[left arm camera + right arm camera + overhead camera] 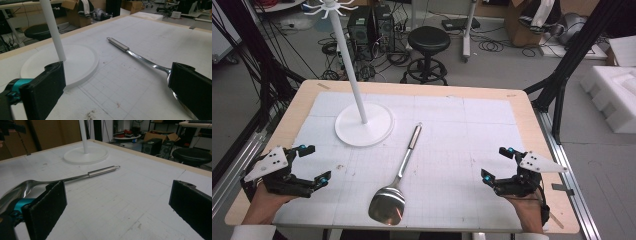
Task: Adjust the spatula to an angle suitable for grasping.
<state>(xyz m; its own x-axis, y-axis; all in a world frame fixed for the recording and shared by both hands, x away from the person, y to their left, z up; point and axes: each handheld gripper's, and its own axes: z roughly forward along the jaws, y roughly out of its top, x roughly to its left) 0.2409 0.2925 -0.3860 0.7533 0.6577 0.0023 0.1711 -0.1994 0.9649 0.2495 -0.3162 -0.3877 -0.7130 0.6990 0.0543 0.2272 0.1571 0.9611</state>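
A steel spatula (399,172) lies flat on the white gridded mat (452,135), blade near the front edge, handle pointing up and to the right. A white stand (363,122) with a round base and tall pole rises at the back left. My left gripper (314,162) rests open at the table's left front, empty, left of the spatula blade. My right gripper (496,162) stands open and empty at the right front. In the left gripper view the spatula (135,53) and stand base (75,62) lie ahead. The right gripper view shows the spatula (82,176) and the stand (86,155) beyond.
The mat covers a wooden table (532,125). Behind the table stand a black stool (428,42), computer cases (372,25) and tangled cables on the floor. White foam blocks (617,95) lie off to the right. Black frame struts (572,55) flank the table.
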